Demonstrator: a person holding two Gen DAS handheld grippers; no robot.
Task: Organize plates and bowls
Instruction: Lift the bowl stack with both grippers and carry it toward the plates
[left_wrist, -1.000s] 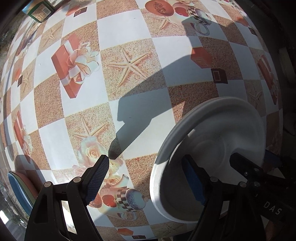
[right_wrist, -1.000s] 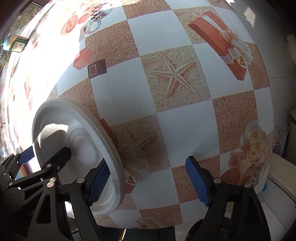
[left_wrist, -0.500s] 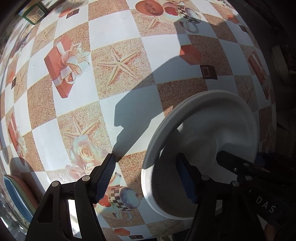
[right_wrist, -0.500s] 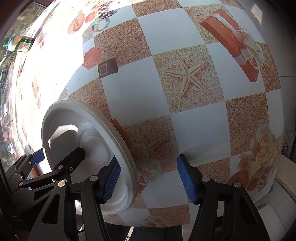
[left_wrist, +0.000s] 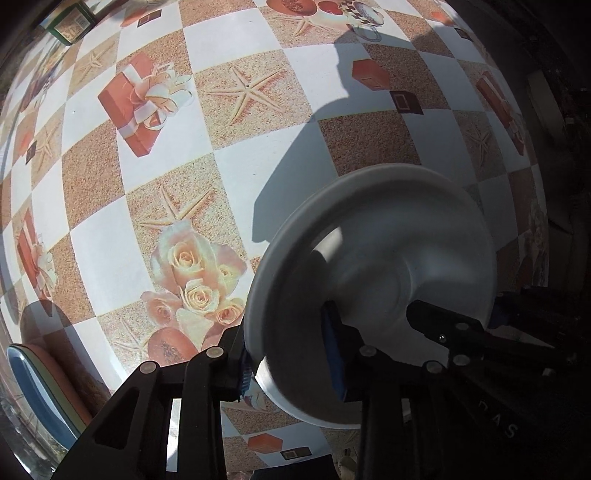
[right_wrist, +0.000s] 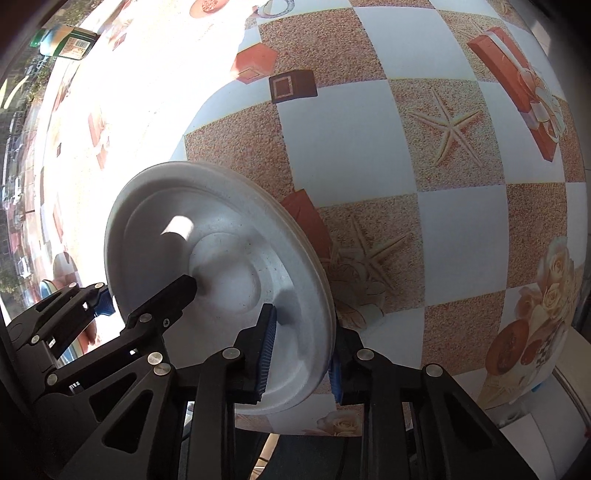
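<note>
since a second ago both grippers have closed in on the white plate (left_wrist: 373, 258), which stands on edge above the checked tablecloth (left_wrist: 236, 173). left gripper (left_wrist: 291, 363) and right gripper (right_wrist: 299, 354) each clamp its rim, fingers reaching forward from below. "das" reads on the right gripper's body; the green box (right_wrist: 68, 42) label is illegible.

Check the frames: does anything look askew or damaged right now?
The white plate is tipped steeply on edge above the table, pinched at opposite rims by both the right tool and the left tool. No cracks or spills show. The plate stack at the table's edge looks tidy.
</note>
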